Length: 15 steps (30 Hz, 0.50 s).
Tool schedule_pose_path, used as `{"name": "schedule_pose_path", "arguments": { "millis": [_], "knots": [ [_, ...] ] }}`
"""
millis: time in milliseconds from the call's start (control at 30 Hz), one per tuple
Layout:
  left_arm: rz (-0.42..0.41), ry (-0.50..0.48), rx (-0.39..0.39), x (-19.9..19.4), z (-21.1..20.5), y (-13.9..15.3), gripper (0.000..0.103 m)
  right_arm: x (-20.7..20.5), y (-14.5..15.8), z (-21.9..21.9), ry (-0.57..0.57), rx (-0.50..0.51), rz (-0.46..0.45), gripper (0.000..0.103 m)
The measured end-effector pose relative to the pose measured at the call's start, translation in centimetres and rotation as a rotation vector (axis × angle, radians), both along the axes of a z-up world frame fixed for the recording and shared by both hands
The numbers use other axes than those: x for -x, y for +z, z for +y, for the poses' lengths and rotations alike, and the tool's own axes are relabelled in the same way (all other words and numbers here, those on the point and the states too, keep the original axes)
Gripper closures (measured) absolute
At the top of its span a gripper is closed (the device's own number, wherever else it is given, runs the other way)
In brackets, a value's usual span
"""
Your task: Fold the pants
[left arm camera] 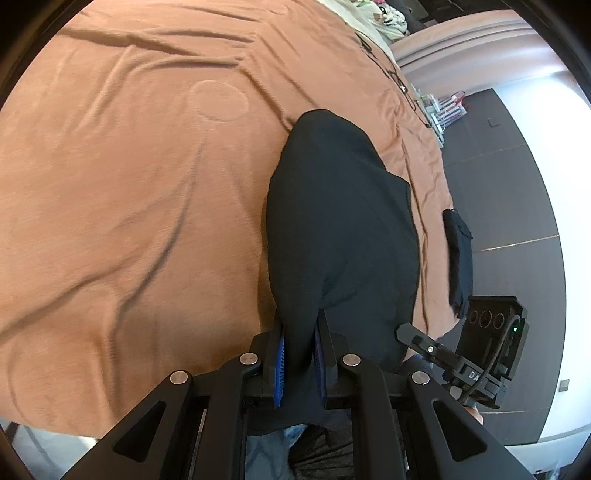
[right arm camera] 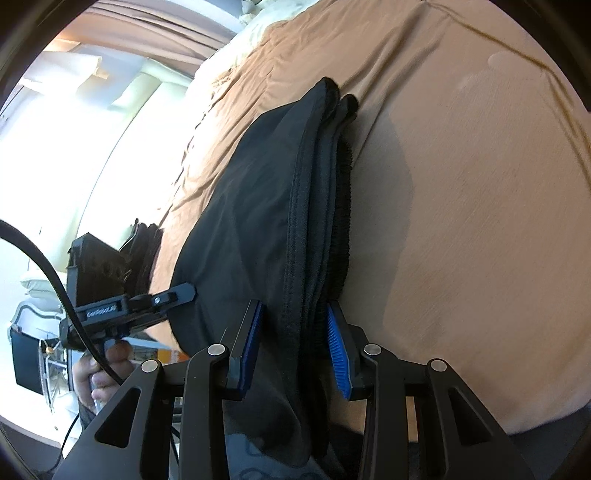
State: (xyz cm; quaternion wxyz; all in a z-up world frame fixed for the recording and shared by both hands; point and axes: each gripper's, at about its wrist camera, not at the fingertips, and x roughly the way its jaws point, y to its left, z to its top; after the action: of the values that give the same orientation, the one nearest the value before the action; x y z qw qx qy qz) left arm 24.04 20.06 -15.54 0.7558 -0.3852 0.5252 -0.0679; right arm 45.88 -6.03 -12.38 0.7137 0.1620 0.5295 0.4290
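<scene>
Left gripper (left arm camera: 299, 350) pinching pants (left arm camera: 340, 229), rust bedspread (left arm camera: 129, 184)

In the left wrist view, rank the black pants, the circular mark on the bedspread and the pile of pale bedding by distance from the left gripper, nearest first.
1. Black pants: clamped in the left gripper.
2. Circular mark: on the bedspread, ahead and to the left.
3. Pale bedding pile: far end of the bed, at the top.

Rumpled orange bedspread (left arm camera: 129, 221), dark floor (left arm camera: 509, 206)
</scene>
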Motion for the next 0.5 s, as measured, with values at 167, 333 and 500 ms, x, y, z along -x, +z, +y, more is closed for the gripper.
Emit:
{"name": "schedule_pose_path", "arguments": {
  "millis": [167,333,500],
  "knots": [
    [0.017,-0.002,-0.031,-0.1,0.7,-0.2,0.082,-0.6,-0.1,-0.5,0.002,-0.010,-0.011,0.065],
    [0.002,0.022,-0.042,-0.9,1.5,-0.2,0.063,-2.3,-0.5,-1.9,-0.043,-0.046,0.001,0.038],
    [-0.005,0.031,-0.040,-2.1,2.4,-0.3,0.062,-4.5,-1.3,-2.8,-0.075,-0.103,0.039,0.038]
  ]
}}
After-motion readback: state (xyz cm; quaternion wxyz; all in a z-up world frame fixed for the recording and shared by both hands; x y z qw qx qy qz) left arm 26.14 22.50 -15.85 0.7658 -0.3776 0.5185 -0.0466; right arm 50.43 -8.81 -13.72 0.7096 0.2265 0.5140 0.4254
